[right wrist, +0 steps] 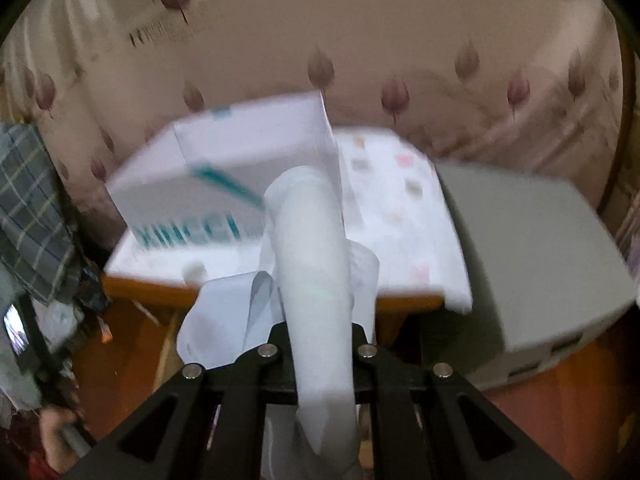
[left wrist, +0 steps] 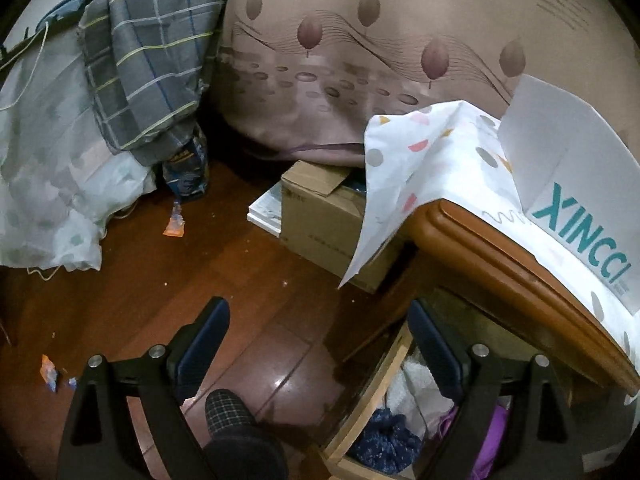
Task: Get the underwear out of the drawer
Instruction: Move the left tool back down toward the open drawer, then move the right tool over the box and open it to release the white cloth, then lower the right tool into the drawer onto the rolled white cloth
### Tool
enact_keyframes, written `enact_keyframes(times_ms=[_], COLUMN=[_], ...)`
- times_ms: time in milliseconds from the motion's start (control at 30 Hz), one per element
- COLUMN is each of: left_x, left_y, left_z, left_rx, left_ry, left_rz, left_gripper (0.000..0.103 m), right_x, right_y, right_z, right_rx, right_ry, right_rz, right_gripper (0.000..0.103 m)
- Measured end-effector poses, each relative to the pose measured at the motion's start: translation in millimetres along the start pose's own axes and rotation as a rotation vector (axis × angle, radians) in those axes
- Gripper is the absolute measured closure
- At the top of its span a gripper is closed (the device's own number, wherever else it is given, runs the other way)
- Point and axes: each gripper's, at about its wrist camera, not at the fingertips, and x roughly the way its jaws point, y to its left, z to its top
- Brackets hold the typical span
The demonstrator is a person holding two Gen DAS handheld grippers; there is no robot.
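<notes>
The open wooden drawer [left wrist: 374,394] shows at the lower right of the left wrist view, under the brown nightstand top [left wrist: 480,248]. Inside lie a dark blue patterned garment [left wrist: 384,436], a white fluffy piece [left wrist: 412,388] and purple cloth [left wrist: 492,432]. My left gripper [left wrist: 316,308] hangs open and empty, its right finger over the drawer, its left over the floor. In the blurred right wrist view my right gripper [right wrist: 318,336] is shut on a white undergarment [right wrist: 316,264], which sticks up between the fingers and hides their tips.
A white XINCCI box [left wrist: 580,200] and a dotted white cloth [left wrist: 420,168] lie on the nightstand. A grey box [right wrist: 540,260] stands to its right. A cardboard box [left wrist: 316,216], a plaid-slippered foot [left wrist: 228,412] and paper scraps [left wrist: 174,226] are on the wooden floor.
</notes>
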Motion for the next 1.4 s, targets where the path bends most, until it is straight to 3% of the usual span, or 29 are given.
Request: enact_keyframes(times_ms=[133,267,467,767,967,1133,1400], left_x=[-8.3,-5.3,-1.8,3.9,5.5,6.7,6.5], left_y=[1.7,1.3,3.9,8.5,4.9,0.8,-8.2], left_z=[1.6,1.7,4.8,6.5,5.8,4.9,3.6], left_rx=[-0.008,0.004,-0.011,-0.028,-0.022,-0.006,0.02], left_ry=[-0.05,-0.034,-0.033,-0.01,-0.003,0.001,0.008], left_rz=[0.018,0.018,0.024,0.03,0.024,0.017,-0.041], left_gripper=[0.014,0.013,0.013,0.013,0.013,0.013,0.013], right_x=[-23.3,-27.6,12.2,132.4,176.6,185.3,132.8], right_y=[11.0,30.5,65.8,85.9,87.5,79.5,79.1], right_z=[61.1,122.0,180.9,184.1,172.6,165.7,163.4], right_rx=[-0.013,-0.051,-0.105,-0.128,-0.149,-0.116,-0.158], right_ry=[-0.1,-0.198,-0.225,0.008,0.098,0.119,-0.002], right_rz=[0.03,0.027,-0.003,-0.047,-0.093,-0.102,-0.054], right_gripper=[0.094,0.094,0.094,0.094,0.089,0.053,0.048])
